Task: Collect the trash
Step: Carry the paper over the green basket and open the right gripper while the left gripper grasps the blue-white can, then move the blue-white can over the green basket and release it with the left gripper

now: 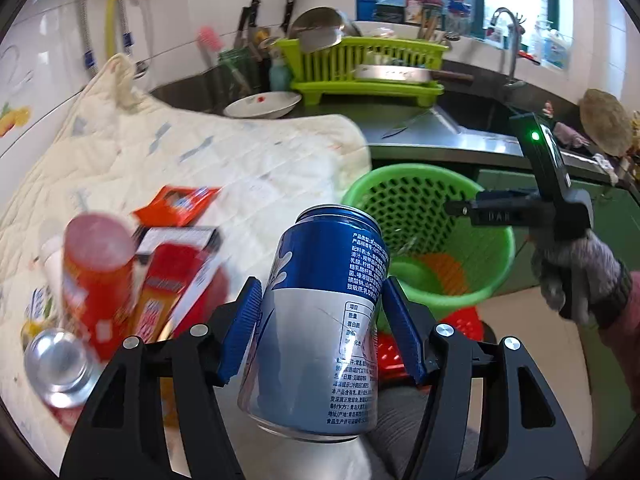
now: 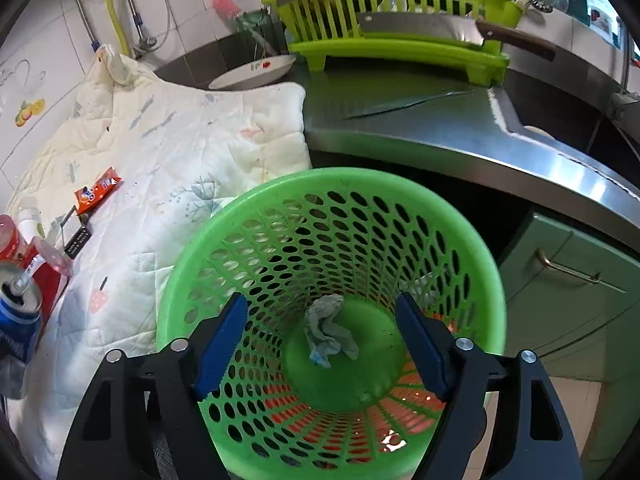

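Can point(image 1: 320, 320) clamped between left fingers point(image 1: 240, 320), tilted

Left wrist view: red cylindrical container point(image 1: 98, 280) and carton point(image 1: 176, 280) at 9 o'clock motion-blurred, print unreadable. Silver can point(image 1: 60, 368) cut off at 8 o'clock.
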